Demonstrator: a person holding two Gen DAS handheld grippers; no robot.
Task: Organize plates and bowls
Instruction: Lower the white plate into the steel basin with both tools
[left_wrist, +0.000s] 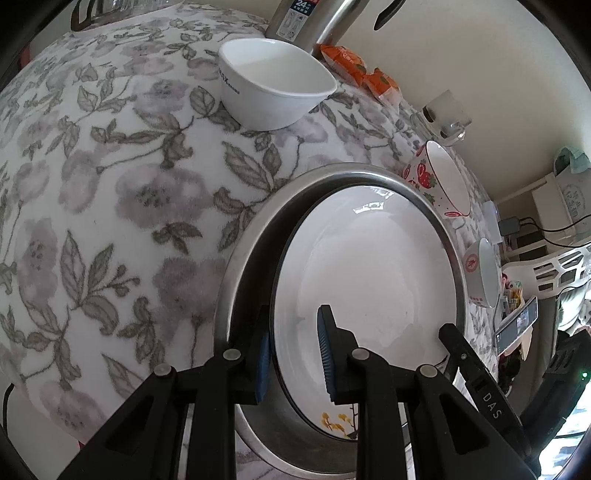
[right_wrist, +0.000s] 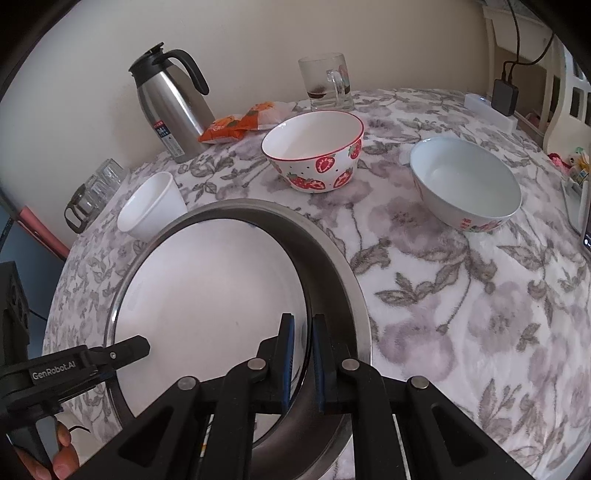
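A white plate lies inside a steel pan on the flowered cloth. My left gripper straddles the plate's left rim with its jaws apart. My right gripper is shut on the plate's right rim; it also shows in the left wrist view. A small white bowl, a strawberry bowl and a pale blue bowl stand beyond the pan.
A steel thermos jug, orange snack packets and a glass mug stand near the wall. Glasses sit at the left table edge. A phone lies at the right edge.
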